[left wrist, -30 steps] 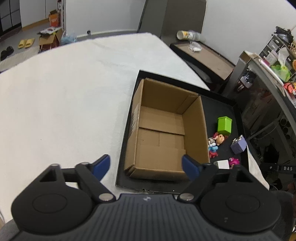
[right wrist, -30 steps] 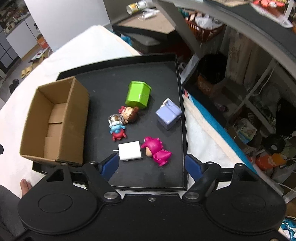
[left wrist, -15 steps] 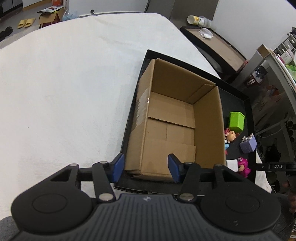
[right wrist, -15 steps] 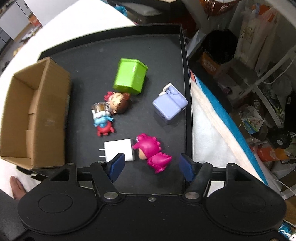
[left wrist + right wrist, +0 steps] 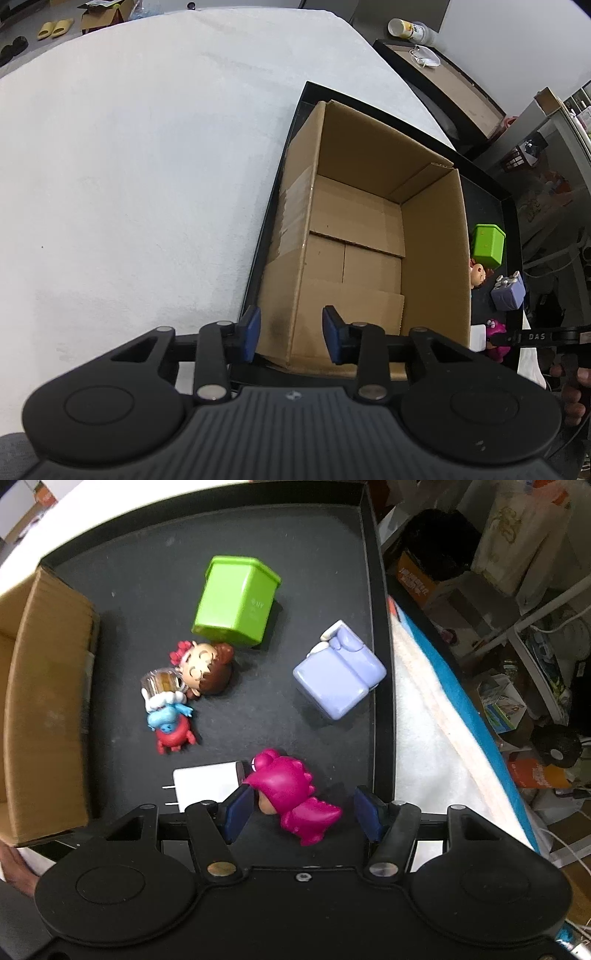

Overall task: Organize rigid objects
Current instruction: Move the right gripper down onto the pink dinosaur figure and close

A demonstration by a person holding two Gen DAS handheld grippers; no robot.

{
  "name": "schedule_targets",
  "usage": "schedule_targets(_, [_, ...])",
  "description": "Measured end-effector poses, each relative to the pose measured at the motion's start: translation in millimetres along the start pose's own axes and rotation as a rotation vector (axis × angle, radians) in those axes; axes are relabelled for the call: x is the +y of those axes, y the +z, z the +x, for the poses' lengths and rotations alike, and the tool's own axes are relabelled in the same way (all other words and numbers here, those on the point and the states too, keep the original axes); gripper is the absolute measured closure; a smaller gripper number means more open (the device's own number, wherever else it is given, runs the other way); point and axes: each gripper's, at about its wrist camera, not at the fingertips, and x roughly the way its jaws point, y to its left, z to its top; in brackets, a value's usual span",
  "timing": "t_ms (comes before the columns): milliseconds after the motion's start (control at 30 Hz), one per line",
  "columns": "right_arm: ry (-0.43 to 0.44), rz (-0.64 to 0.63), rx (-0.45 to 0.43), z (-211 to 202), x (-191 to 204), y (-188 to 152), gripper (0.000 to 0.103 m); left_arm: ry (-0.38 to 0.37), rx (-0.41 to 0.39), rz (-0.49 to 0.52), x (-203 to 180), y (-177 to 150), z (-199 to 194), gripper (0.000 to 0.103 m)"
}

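Note:
An empty open cardboard box (image 5: 354, 236) stands at the left of a black tray (image 5: 373, 590). My left gripper (image 5: 290, 338) is half closed, its fingers either side of the box's near left corner, not pressing it. On the tray lie a green bin (image 5: 236, 596), a lilac cube toy (image 5: 340, 675), a brown-haired doll figure (image 5: 203, 668), a blue and red crab figure (image 5: 170, 727), a white charger plug (image 5: 207, 782) and a pink dinosaur figure (image 5: 291, 794). My right gripper (image 5: 301, 812) is open, its fingers either side of the pink dinosaur, not touching it.
The tray sits on a white cloth-covered table (image 5: 129, 147). Beyond the tray's right edge are a blue-edged towel (image 5: 443, 720), shelving and floor clutter (image 5: 517, 701). A low brown table (image 5: 454, 77) stands behind the tray.
Both grippers moved forward and lower. The left narrowed and came around the box's near corner. The right narrowed and came around the pink dinosaur.

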Motion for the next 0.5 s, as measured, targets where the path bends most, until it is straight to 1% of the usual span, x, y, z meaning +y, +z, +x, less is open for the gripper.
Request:
schedule_targets(167, [-0.063, -0.024, 0.006, 13, 9, 2, 0.045, 0.019, -0.009, 0.021, -1, -4, 8, 0.071])
schedule_targets(200, [-0.077, -0.037, 0.004, 16, 11, 1, 0.048, 0.013, -0.011, 0.027, -2, -5, 9, 0.072])
schedule_targets(267, [-0.095, -0.052, -0.001, 16, 15, 0, 0.049, 0.024, -0.022, 0.048, -4, -7, 9, 0.075])
schedule_targets(333, [-0.088, -0.068, -0.028, 10, 20, -2, 0.049, 0.026, -0.034, 0.061, -5, -10, 8, 0.077])
schedule_targets(367, [-0.088, -0.072, -0.039, 6, 21, -2, 0.049, 0.024, -0.035, 0.058, -4, -10, 8, 0.079])
schedule_targets(433, [-0.090, -0.073, -0.056, -2, 22, -2, 0.049, 0.022, -0.036, 0.041, -1, -10, 7, 0.082])
schedule_targets(500, [-0.086, -0.075, -0.072, -10, 23, -2, 0.049, 0.011, -0.039, 0.023, 3, -9, 5, 0.082])
